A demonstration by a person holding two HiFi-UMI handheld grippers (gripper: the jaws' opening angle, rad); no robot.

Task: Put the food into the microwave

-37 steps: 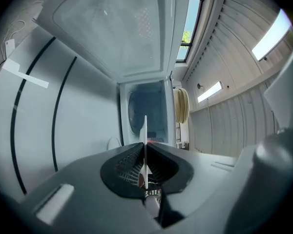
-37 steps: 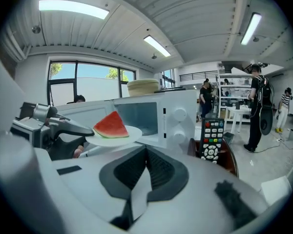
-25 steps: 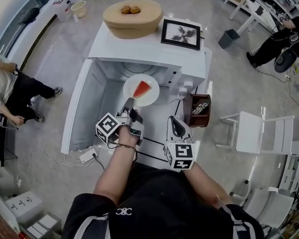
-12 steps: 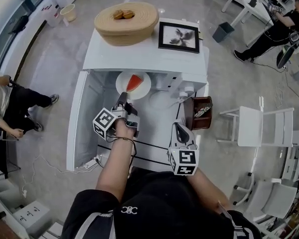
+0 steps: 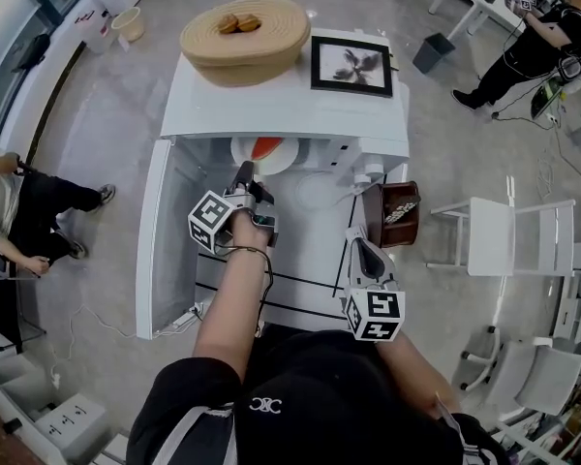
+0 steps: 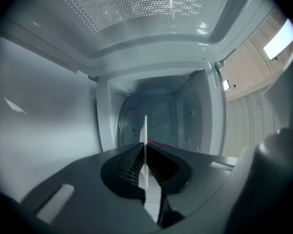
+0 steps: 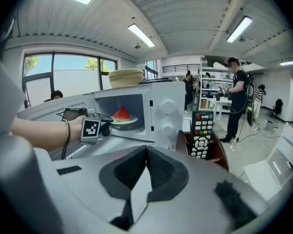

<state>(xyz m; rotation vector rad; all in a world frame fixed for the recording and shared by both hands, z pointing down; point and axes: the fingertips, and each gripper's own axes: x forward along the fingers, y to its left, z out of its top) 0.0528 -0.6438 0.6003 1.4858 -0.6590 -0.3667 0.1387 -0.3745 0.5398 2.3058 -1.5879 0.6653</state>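
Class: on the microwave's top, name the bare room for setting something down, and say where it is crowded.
Bare: the front strip of the microwave top, bordered behind by the basket and the picture frame. Crowded: the back half, which those two fill.

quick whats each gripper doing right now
Left gripper: closed on the rim of the plate.
Right gripper: closed, holding nothing.
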